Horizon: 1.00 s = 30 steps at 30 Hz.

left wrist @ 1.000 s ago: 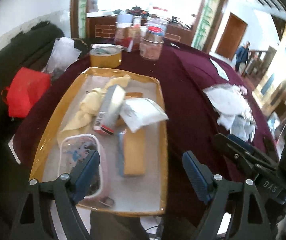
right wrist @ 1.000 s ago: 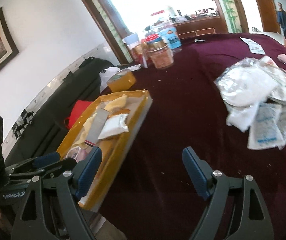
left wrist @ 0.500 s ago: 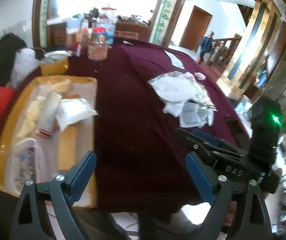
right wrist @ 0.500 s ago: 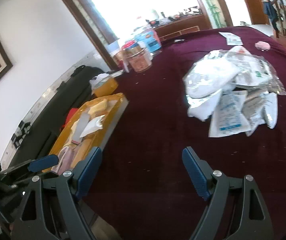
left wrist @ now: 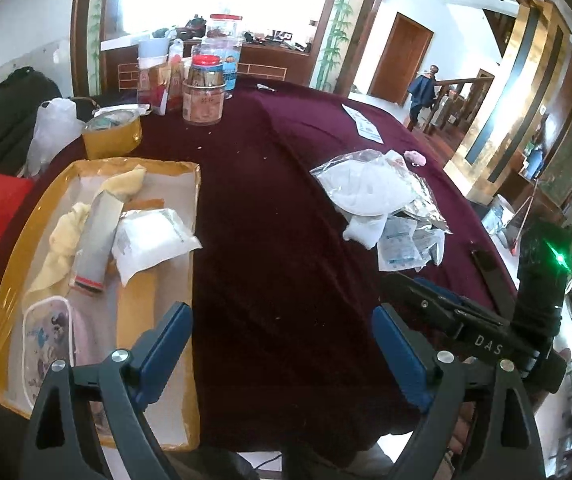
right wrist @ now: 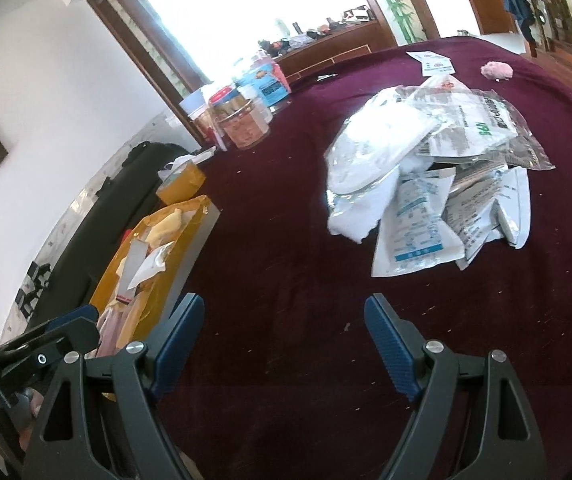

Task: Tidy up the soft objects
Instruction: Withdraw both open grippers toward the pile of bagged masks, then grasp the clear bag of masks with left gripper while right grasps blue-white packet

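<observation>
Both grippers hover empty over the maroon tablecloth (right wrist: 270,264), jaws wide apart.

Near edge: left gripper (left wrist: 282,344) by the yellow tray (left wrist: 18,240), right gripper (right wrist: 284,340) just beside it, both w/ nothing between the pads. Tray holds a white pouch (left wrist: 154,240), yellow cloth (left wrist: 64,236), grey box (left wrist: 96,244), patterned case (left wrist: 48,340). Mid-table, well apart from the tray: pile of soft plastic packets (right wrist: 433,172). Further back, small pink fluffy item (right wrist: 496,70), then jars (left wrist: 204,92) at the far edge.
</observation>
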Each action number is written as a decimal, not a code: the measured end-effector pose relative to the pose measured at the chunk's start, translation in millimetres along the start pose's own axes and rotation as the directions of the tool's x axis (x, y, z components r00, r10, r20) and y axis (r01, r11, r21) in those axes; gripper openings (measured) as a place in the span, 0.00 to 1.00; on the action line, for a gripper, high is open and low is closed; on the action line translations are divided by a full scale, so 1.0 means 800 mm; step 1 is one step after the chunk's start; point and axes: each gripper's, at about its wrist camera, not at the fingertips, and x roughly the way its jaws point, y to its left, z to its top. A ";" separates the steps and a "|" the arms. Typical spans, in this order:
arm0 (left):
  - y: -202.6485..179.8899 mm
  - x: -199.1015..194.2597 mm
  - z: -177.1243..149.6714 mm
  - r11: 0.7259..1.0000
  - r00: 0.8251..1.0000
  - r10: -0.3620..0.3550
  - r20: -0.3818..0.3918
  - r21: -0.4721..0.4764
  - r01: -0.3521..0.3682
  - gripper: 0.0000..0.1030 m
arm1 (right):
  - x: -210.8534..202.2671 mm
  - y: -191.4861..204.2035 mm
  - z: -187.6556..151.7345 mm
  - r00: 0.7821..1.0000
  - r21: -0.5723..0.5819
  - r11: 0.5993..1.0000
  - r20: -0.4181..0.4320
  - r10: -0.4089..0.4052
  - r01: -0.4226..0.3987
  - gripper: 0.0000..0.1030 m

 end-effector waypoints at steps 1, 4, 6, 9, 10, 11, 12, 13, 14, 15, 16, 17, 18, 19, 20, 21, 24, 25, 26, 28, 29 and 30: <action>-0.003 0.001 0.001 1.000 1.000 0.002 0.003 0.008 -0.002 0.91 | -0.001 -0.004 0.002 1.000 0.004 1.000 0.003 -0.003 0.003 0.80; -0.010 0.006 0.005 0.999 1.000 0.000 0.001 0.035 0.000 0.90 | -0.003 -0.012 0.007 1.000 0.006 1.000 0.007 -0.004 0.004 0.80; -0.014 0.014 0.008 0.999 1.000 -0.013 -0.011 0.040 0.014 0.90 | -0.004 -0.017 0.010 1.000 0.016 1.000 0.009 0.000 0.000 0.80; -0.017 0.028 0.014 0.998 0.998 -0.049 -0.039 0.026 0.051 0.90 | -0.007 -0.024 0.022 1.000 0.032 1.000 0.021 -0.002 0.002 0.80; -0.018 0.033 0.017 0.998 0.997 -0.056 -0.046 0.022 0.057 0.90 | -0.008 -0.026 0.025 1.000 0.036 0.999 0.027 -0.003 0.002 0.80; -0.018 0.035 0.019 0.998 0.997 -0.062 -0.049 0.019 0.063 0.90 | -0.008 -0.029 0.031 1.000 0.040 0.999 0.031 -0.004 0.003 0.80; -0.018 0.039 0.021 0.997 0.996 -0.070 -0.053 0.012 0.070 0.90 | -0.008 -0.033 0.035 0.999 0.044 0.999 0.035 -0.009 0.008 0.80; -0.018 0.043 0.024 0.997 0.996 -0.075 -0.058 0.004 0.075 0.90 | -0.009 -0.038 0.042 0.999 0.054 0.998 0.041 -0.021 0.019 0.80; -0.019 0.048 0.030 0.997 0.995 -0.080 -0.062 -0.007 0.080 0.90 | -0.009 -0.043 0.045 0.999 0.063 0.998 0.044 -0.025 0.023 0.80; -0.021 0.050 0.033 0.997 0.995 -0.083 -0.062 -0.010 0.082 0.90 | -0.007 -0.050 0.050 0.999 0.078 0.996 0.038 -0.038 0.035 0.80; -0.024 0.054 0.039 0.997 0.995 -0.080 -0.061 -0.009 0.080 0.90 | -0.007 -0.057 0.052 0.998 0.093 0.994 0.035 -0.051 0.048 0.80; -0.028 0.057 0.045 0.997 0.996 -0.071 -0.057 -0.006 0.071 0.90 | -0.007 -0.065 0.052 0.997 0.108 0.992 0.035 -0.067 0.062 0.80; -0.036 0.062 0.053 0.998 0.996 -0.063 -0.055 0.009 0.064 0.90 | -0.006 -0.071 0.052 0.996 0.116 0.990 0.032 -0.084 0.080 0.79; -0.043 0.067 0.058 0.998 0.996 -0.059 -0.062 0.030 0.061 0.90 | -0.003 -0.075 0.050 0.994 0.115 0.988 0.023 -0.105 0.102 0.79; -0.056 0.074 0.065 0.996 0.996 -0.050 -0.072 0.068 0.055 0.90 | -0.001 -0.078 0.050 0.993 0.106 0.988 0.017 -0.119 0.116 0.79; -0.064 0.078 0.070 0.994 0.996 -0.044 -0.072 0.098 0.051 0.90 | 0.001 -0.080 0.048 0.992 0.096 0.987 0.012 -0.129 0.127 0.78; -0.099 0.095 0.085 0.975 0.998 -0.019 -0.055 0.221 0.031 0.90 | 0.002 -0.087 0.045 0.993 0.086 0.990 -0.001 -0.115 0.115 0.71; -0.109 0.102 0.089 0.968 0.998 -0.014 -0.056 0.250 0.027 0.90 | 0.002 -0.089 0.045 0.994 0.081 0.991 -0.012 -0.110 0.110 0.69; -0.118 0.110 0.094 0.963 0.998 -0.014 -0.064 0.267 0.030 0.90 | 0.004 -0.091 0.045 0.995 0.077 0.992 -0.023 -0.095 0.096 0.67; -0.138 0.129 0.107 0.951 0.995 -0.036 -0.091 0.303 0.062 0.90 | 0.007 -0.097 0.043 0.997 0.082 0.995 -0.040 -0.062 0.065 0.58; -0.147 0.137 0.112 0.946 0.994 -0.030 -0.101 0.319 0.061 0.90 | 0.009 -0.100 0.043 0.998 0.091 0.995 -0.052 -0.040 0.044 0.56; -0.152 0.142 0.114 0.943 0.994 -0.025 -0.105 0.328 0.058 0.90 | 0.009 -0.102 0.042 0.998 0.100 0.995 -0.056 -0.016 0.022 0.55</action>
